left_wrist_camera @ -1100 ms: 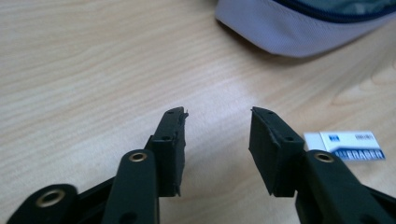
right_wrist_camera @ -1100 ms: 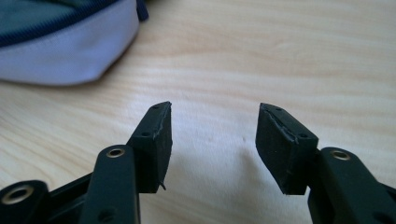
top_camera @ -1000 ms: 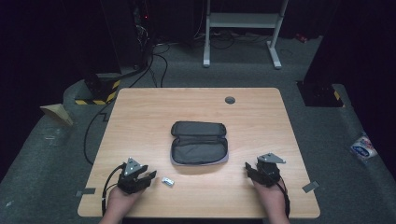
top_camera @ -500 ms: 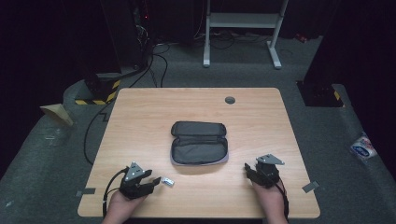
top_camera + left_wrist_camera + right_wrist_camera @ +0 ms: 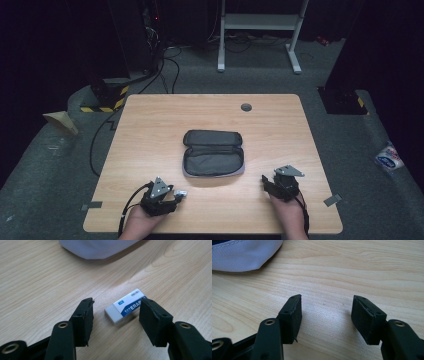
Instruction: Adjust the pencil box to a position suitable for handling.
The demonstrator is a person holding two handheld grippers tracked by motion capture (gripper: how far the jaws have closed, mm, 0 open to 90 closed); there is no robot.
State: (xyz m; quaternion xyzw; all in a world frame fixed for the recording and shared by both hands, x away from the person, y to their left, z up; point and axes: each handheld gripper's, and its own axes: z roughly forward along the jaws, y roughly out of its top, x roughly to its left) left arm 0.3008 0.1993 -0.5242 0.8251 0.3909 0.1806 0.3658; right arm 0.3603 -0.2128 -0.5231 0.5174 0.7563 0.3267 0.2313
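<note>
Since the earlier frame, left gripper point(image 5: 116, 312) advances, jaws opening, straddling the eraser point(image 5: 125, 306) near the open pencil case point(image 5: 213, 153) for pickup; right gripper point(image 5: 325, 312) rests open, empty.

Light wood-grain table point(image 5: 150, 125), open grey zip pouch point(image 5: 213, 155) lying beyond both fingertip pairs, white eraser point(image 5: 126, 305) flat on it between left fingers point(image 5: 83, 315), touching the right-hand pad

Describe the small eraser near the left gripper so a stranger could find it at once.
Start at the light wooden table and find the open grey fabric pencil case at its middle. Nearer the front edge, left of the case, lies a small white block eraser with a blue printed sleeve, between the open left gripper's jaws; it is the smallest loose thing there.
</note>
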